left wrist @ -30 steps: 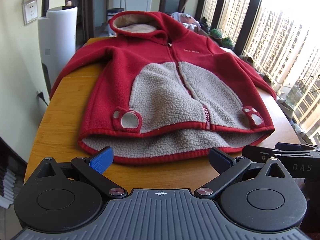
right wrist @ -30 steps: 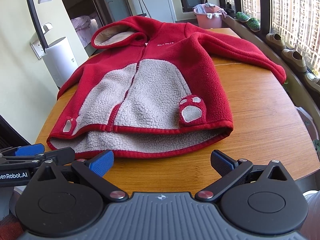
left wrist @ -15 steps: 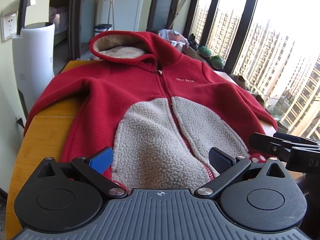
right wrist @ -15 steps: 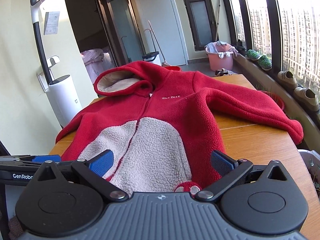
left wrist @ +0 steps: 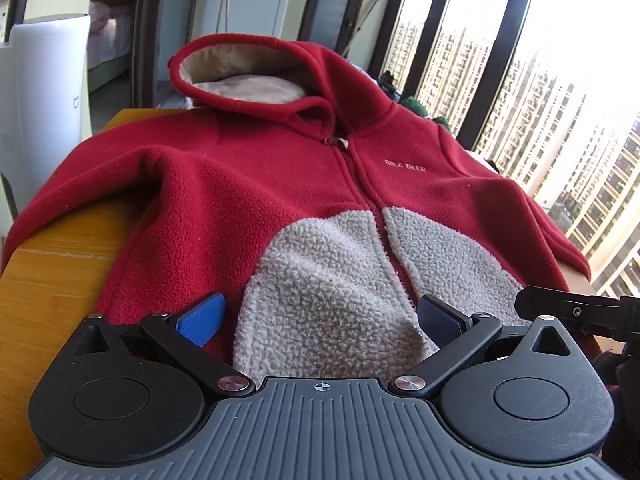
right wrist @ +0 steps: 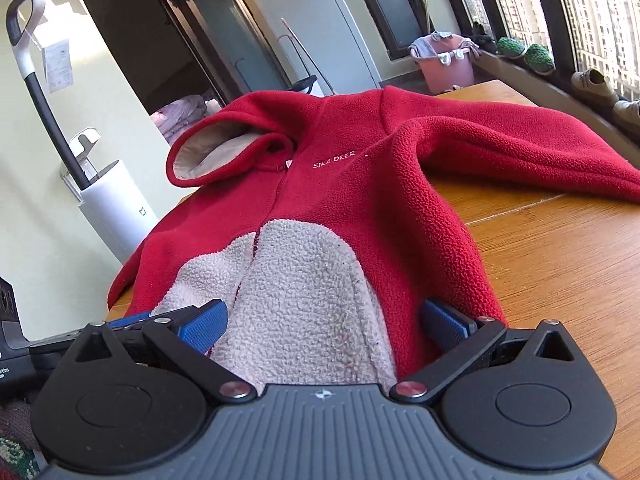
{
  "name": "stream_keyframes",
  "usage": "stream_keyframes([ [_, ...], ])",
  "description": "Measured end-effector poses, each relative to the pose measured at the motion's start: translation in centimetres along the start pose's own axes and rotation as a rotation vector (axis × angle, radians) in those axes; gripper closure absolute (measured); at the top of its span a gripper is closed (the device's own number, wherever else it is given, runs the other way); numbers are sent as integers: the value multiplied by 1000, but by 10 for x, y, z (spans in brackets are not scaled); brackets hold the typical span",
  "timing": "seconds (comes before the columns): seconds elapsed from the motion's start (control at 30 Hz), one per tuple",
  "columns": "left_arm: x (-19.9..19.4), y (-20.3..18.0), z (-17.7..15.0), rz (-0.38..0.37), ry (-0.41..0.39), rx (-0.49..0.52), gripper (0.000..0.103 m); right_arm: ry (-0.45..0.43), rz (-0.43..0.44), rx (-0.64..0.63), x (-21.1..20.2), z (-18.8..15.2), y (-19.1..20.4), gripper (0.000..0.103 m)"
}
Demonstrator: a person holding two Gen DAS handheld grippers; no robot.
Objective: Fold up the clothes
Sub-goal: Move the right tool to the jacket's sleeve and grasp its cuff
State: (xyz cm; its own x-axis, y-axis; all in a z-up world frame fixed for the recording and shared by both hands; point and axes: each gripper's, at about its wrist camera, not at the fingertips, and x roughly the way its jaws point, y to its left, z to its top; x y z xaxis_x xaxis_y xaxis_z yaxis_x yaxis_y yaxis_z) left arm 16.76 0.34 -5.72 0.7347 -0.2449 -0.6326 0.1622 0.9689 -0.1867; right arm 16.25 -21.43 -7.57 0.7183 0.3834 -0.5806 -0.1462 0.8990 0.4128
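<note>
Red hoodie [left wrist: 280, 184] spread face-up on wooden table [right wrist: 560, 264], zipped, hood [left wrist: 240, 68] toward far edge, hem toward the cameras and hidden under the gripper bodies. Left gripper [left wrist: 320, 320] low over the grey fleece panel [left wrist: 320, 292], jaws wide apart, nothing between the pads, blue pad [left wrist: 200, 320] over the red side fabric. Right gripper [right wrist: 324, 326] same state: spread wide, empty, straddling the hoodie's right front, its outer finger just beside the red side seam. Contact with cloth: cannot tell in either view. Each gripper's tip visible at the edge of the other's view, so the two sit close, side by side near the hem. Left sleeve [left wrist: 80, 184] running out to the table's left edge and drooping over it; bare wood showing between sleeve and body. Right sleeve [right wrist: 520, 144] stretched across the table toward the right edge, lying flat. Open wood to the right of the hoodie body, broad and uncluttered. Table top smooth, warm orange grain, one seam line across it. Left of table: white cylindrical appliance [right wrist: 116, 208] close to the edge, vacuum handle [right wrist: 28, 52] on the wall behind it. Beyond far edge: doorway, pink basin [right wrist: 444, 64] with laundry on the floor. Right side: tall windows [left wrist: 540, 92] with tower blocks outside, shoes [right wrist: 592, 84] on the sill, strong daylight.
</note>
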Motion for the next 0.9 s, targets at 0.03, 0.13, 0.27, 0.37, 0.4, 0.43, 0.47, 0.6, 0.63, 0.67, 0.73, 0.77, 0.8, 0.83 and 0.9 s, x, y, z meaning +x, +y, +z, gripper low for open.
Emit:
stream_keyframes([
  [0.03, 0, -4, -2, 17, -4, 25, 0, 5, -1, -26, 1, -1, 2, 0],
  [0.13, 0, -7, -3, 27, -9, 38, 0, 2, 17, -48, -2, -3, 0, 0],
  [0.27, -2, -3, -3, 13, -10, 23, 0, -18, 49, -55, -12, -12, -3, 0],
  [0.37, -4, -3, -5, 16, -10, 19, 0, -25, 68, -36, -20, -18, -6, 0],
  [0.4, -4, -3, -4, 15, -10, 17, 0, -24, 72, -37, -23, -19, -6, 0],
  [0.43, -4, -2, -4, 14, -11, 15, 0, -24, 76, -39, -25, -20, -6, 0],
  [0.47, -6, -2, -5, 12, -10, 15, 0, -25, 80, -40, -28, -22, -6, 0],
  [0.6, -11, 2, -6, 3, -10, 15, 0, -37, 83, -64, -39, -30, -5, 0],
  [0.63, -12, 3, -6, 0, -12, 13, 0, -41, 80, -75, -42, -32, -3, 0],
  [0.67, -14, 5, -6, -4, -13, 10, 0, -47, 77, -82, -45, -34, -2, 0],
  [0.73, -17, 8, -7, -11, -17, 5, 0, -65, 68, -78, -53, -35, -2, 0],
  [0.77, -18, 9, -7, -15, -19, 2, 0, -85, 60, -64, -58, -32, -6, 0],
  [0.8, -17, 11, -6, -21, -23, -5, 0, -112, 49, -38, -64, -28, -11, 1],
  [0.83, -17, 12, -5, -25, -27, -11, 0, -149, 35, 7, -72, -21, -21, 1],
  [0.9, -14, 10, -3, -19, -32, -9, 0, -211, 8, 126, -84, -5, -48, 12],
])
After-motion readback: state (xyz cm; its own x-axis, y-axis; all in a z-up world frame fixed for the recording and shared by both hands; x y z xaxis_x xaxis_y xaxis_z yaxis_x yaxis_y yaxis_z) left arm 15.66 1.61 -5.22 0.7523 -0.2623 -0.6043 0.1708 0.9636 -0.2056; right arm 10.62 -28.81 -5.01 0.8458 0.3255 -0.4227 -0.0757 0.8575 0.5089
